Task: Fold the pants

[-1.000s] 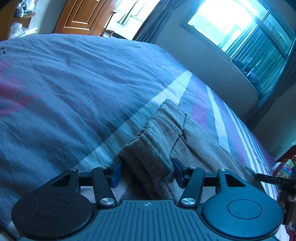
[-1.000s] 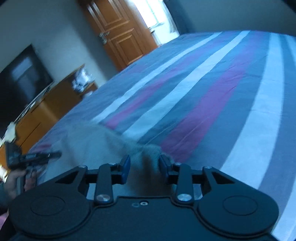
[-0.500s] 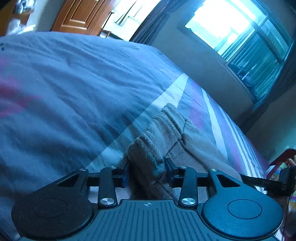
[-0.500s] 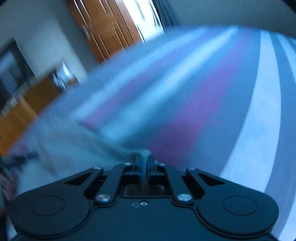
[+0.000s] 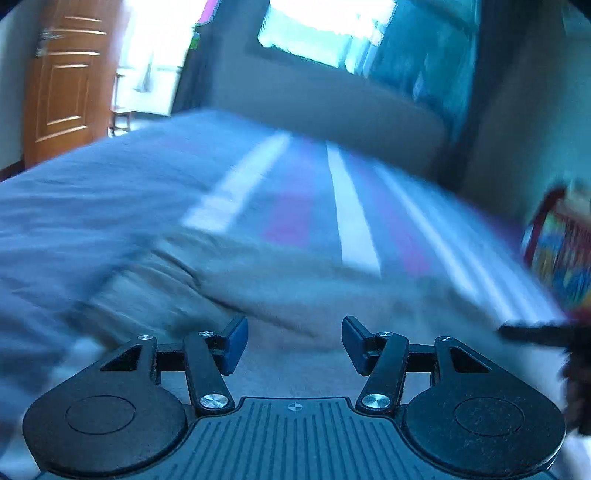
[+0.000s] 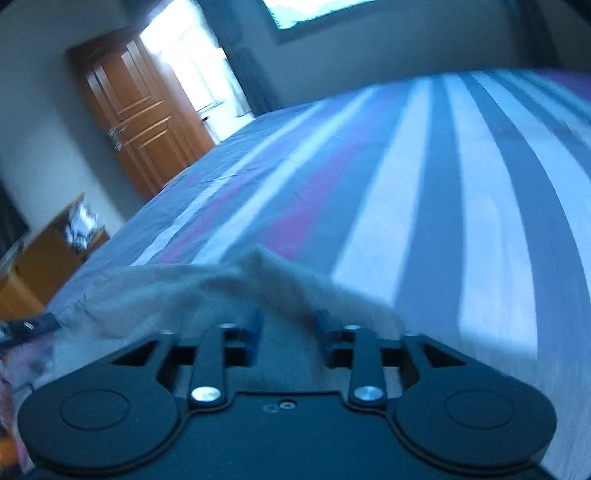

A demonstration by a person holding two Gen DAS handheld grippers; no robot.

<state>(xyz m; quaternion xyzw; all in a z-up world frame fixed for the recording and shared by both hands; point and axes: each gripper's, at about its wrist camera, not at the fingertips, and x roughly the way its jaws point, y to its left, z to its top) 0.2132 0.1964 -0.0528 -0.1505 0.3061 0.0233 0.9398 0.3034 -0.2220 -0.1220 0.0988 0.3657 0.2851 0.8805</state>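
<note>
The grey-beige pants [image 5: 280, 291] lie on the striped bed, blurred by motion. My left gripper [image 5: 293, 341] is open and empty, just short of the pants' near edge. In the right wrist view the pants [image 6: 207, 291] form a raised fold in front of my right gripper [image 6: 290, 330], which is open with cloth lying between and over its fingers. The other gripper's tip shows at the right edge of the left wrist view [image 5: 535, 330] and at the left edge of the right wrist view [image 6: 33, 325].
The bed cover [image 6: 424, 192] has grey, white and purple stripes and stretches far ahead. A wooden door [image 6: 136, 122] and a wooden cabinet [image 6: 40, 258] stand to the left. A bright window [image 5: 332, 33] is behind the bed. A colourful object [image 5: 557, 254] stands at the right.
Both grippers were shut on pants cloth half a second ago. Both have opened and let the cloth go. The left gripper has pulled back and tilted up; both views are blurred.
</note>
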